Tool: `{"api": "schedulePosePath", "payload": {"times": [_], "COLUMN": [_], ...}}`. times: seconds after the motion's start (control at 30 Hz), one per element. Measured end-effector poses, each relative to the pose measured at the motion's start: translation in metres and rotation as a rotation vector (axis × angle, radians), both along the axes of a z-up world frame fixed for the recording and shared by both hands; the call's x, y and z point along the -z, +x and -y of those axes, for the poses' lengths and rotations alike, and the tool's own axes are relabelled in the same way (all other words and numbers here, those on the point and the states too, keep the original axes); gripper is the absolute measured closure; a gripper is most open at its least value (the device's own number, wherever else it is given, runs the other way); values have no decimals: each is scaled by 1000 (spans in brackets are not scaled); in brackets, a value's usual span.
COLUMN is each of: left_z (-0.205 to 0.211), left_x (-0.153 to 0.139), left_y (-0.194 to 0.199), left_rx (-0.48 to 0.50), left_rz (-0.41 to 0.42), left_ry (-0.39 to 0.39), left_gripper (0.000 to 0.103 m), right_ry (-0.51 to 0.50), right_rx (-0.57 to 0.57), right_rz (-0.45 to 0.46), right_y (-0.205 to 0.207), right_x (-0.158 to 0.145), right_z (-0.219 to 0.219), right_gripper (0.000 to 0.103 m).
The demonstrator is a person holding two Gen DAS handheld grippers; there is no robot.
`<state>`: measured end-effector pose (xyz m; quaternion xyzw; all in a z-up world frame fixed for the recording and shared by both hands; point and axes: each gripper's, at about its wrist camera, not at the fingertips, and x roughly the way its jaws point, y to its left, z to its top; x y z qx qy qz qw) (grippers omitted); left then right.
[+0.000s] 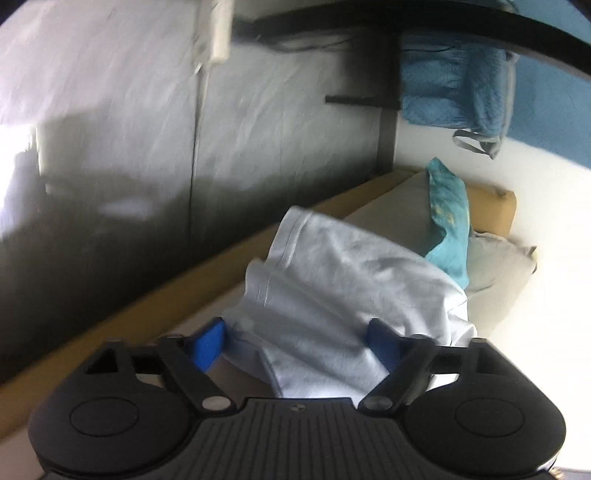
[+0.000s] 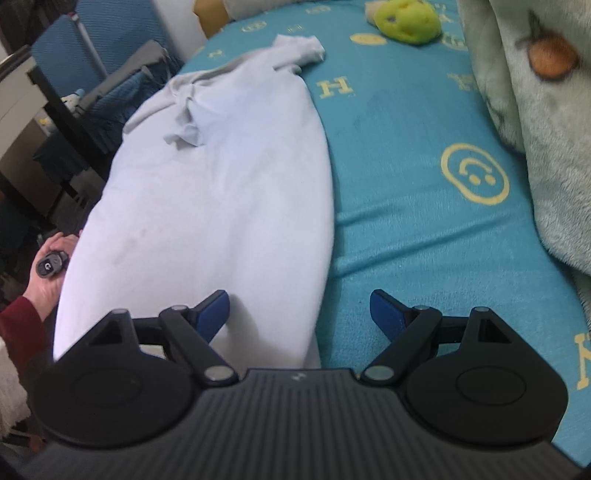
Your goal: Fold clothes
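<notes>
While our left gripper (image 1: 295, 341) gapes around the shirt (image 1: 343, 280), unclamped; right gripper (image 2: 300, 312) wide, holding nothing, over its edge on the sheet (image 2: 424, 206).

A bedroom in a home.
A bed with a teal smiley-print sheet (image 2: 424, 229) fills the view; a fleece blanket (image 2: 546, 122) lies at 2 o'clock, a green plush toy (image 2: 408, 18) at 12, a pillow (image 1: 495, 273) by the wooden bed frame (image 1: 147, 314).
</notes>
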<state>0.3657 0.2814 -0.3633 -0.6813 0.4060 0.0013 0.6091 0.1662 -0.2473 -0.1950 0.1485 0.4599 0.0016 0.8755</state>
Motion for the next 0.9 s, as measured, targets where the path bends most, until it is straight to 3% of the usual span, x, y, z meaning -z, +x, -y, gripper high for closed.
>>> {"api": "schedulePosePath", "payload": {"times": [0.07,0.13,0.27,0.33,0.5,0.63,0.7,0.8,0.9], "left_z": [-2,-2,-5,-8,21,95,147,236,318], "left_x": [-3,-10,-42,-72,-190,-273,-301,-322,-309], "left_y": [0,-1,-6,-8,-22,-34,-38,-47,-53], "left_rx": [-28,-47,-88,-102,-32,85,170,352,536], "left_rz": [37,64,117,161,360,513,596,735,812], "left_ry": [-19,1,148,257,674,1012,1174,1361,1434], "left_gripper": [73,97,98,98,99,99,99,99,99], "right_ry": [-20,-31,-20,-11,26,60,80,100,112], "right_rx": [-2,-5,0,7,21,58,84,121,159], "right_rz": [4,6,15,30,69,106,124,153,180], "right_y": [2,2,-1,-4,-8,-14,-18,-24,-28], "right_x": [1,0,-5,-9,-19,-29,-34,-40,-46], "right_z": [-2,-4,-4,-3,-1,7,12,22,33], "right_gripper": [18,18,18,18,18,18,18,18,18]}}
